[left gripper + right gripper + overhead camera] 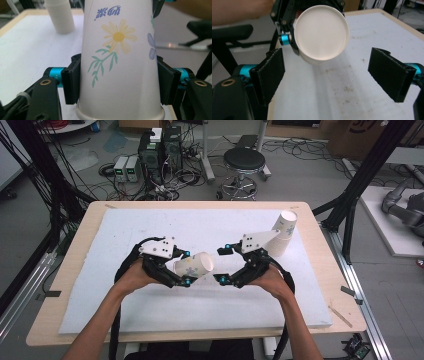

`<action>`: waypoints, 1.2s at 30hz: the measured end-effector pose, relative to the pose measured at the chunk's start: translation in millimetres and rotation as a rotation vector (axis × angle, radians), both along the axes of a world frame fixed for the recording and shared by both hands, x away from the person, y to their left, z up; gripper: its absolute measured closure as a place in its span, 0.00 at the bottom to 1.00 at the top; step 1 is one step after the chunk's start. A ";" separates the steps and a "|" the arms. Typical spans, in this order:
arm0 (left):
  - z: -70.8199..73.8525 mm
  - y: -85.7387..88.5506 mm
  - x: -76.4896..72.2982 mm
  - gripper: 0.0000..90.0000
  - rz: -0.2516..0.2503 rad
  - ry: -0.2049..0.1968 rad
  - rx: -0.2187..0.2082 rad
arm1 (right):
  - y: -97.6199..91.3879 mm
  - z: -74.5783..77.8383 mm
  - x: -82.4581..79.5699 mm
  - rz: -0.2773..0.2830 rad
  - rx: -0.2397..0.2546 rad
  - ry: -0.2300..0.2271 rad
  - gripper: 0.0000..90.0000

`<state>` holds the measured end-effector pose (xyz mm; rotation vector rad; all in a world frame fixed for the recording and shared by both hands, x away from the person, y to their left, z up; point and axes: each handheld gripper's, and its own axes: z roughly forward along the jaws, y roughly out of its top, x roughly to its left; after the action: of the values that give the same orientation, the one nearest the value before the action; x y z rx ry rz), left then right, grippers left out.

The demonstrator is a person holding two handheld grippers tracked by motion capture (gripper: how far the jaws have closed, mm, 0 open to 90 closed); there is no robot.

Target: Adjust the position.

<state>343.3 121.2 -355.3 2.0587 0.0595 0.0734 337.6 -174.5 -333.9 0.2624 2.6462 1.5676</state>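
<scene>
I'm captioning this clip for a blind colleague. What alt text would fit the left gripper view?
A white paper cup printed with a yellow daisy and green stem is clamped between the left gripper's two black jaws, its rolled rim toward the camera. Behind it, on the white table cover, stands a stack of ribbed white cups.
</scene>
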 end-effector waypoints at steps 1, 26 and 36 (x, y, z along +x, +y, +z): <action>2.0 0.6 -0.2 0.37 0.003 0.005 0.024 | 0.9 0.2 0.1 -0.001 -0.021 -0.005 0.16; 32.2 -11.8 2.4 0.37 -0.045 0.025 0.443 | 35.4 12.5 -2.9 0.037 -0.503 -0.063 0.16; 29.5 -22.8 1.9 0.37 -0.055 0.030 0.443 | 44.3 12.8 -2.3 0.060 -0.526 -0.067 0.16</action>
<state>345.2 98.4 -325.8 2.5026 0.0050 0.0224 335.3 -130.2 -321.1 0.0983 2.9032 0.8178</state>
